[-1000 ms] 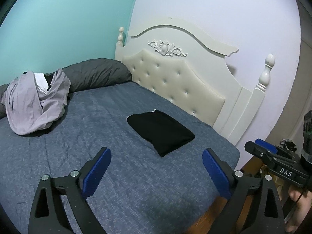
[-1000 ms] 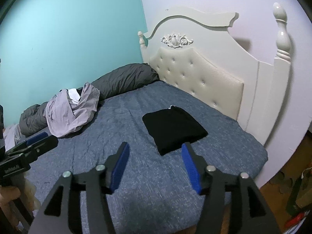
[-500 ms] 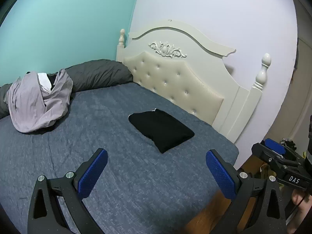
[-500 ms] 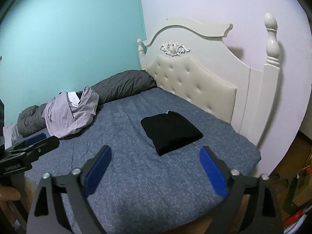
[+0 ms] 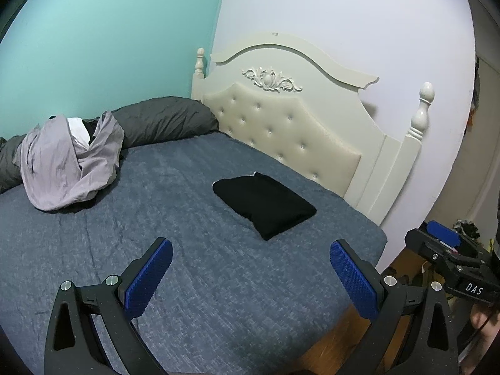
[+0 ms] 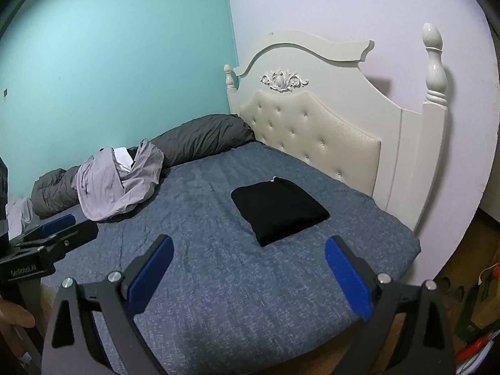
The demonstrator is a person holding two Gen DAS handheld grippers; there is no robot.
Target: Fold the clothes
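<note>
Left gripper hangs over the bed with its jaws spread wide and holding nothing; right gripper is the same, jaws wide apart. Ahead lies the folded black garment, flat on the blue cover near the headboard. A crumpled lilac garment sits well apart by the grey pillow.

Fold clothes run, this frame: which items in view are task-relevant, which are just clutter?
Job:
- folded black garment, flat on the blue-grey bedspread
- crumpled lilac-grey garment, heaped near the teal wall
- left gripper and right gripper, both open, empty

Lying about:
- rolled dark grey duvet
- cream tufted headboard
</note>
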